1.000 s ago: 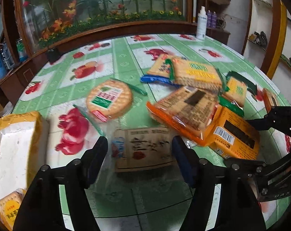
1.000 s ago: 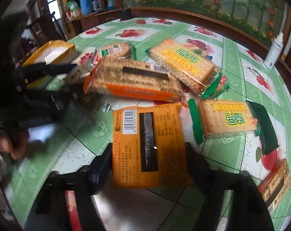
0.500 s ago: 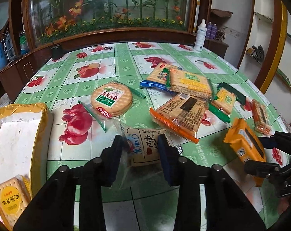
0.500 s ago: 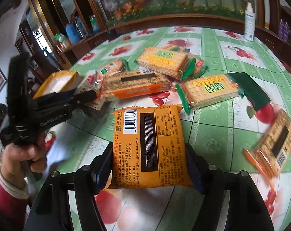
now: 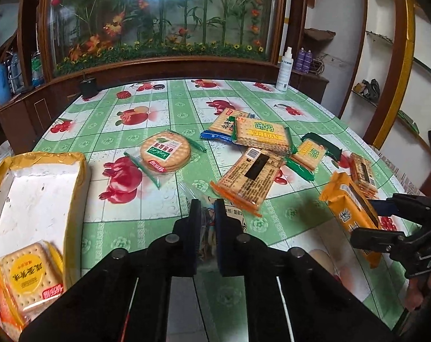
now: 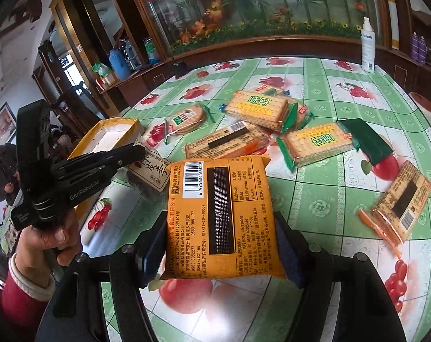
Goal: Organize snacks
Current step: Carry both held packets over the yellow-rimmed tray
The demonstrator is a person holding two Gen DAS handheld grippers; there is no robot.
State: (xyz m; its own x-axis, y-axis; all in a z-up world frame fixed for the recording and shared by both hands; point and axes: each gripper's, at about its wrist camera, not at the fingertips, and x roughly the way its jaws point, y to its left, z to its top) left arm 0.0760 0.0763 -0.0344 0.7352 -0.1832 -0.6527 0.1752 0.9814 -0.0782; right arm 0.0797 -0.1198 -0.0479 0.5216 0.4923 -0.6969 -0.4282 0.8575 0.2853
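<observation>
My left gripper (image 5: 206,208) is shut on a clear-wrapped beige snack packet (image 5: 234,216), lifted above the table; the packet also shows in the right wrist view (image 6: 149,171). My right gripper (image 6: 219,245) is shut on an orange snack pack (image 6: 219,216), held above the table; it also shows in the left wrist view (image 5: 352,208). A yellow box (image 5: 36,188) with a white inside stands at the left and holds a square cracker pack (image 5: 27,276). A round cracker pack (image 5: 165,154) and several rectangular cracker packs (image 5: 262,134) lie mid-table.
The round table has a green fruit-print cloth (image 5: 158,114). A white spray bottle (image 5: 283,69) stands at the far edge. A small orange cracker pack (image 6: 400,202) lies at the right. A wooden cabinet with a flower display (image 5: 164,28) runs behind the table.
My left gripper has closed fully on the beige packet and lifted it. My right gripper has raised the orange pack higher and drawn back from the table.
</observation>
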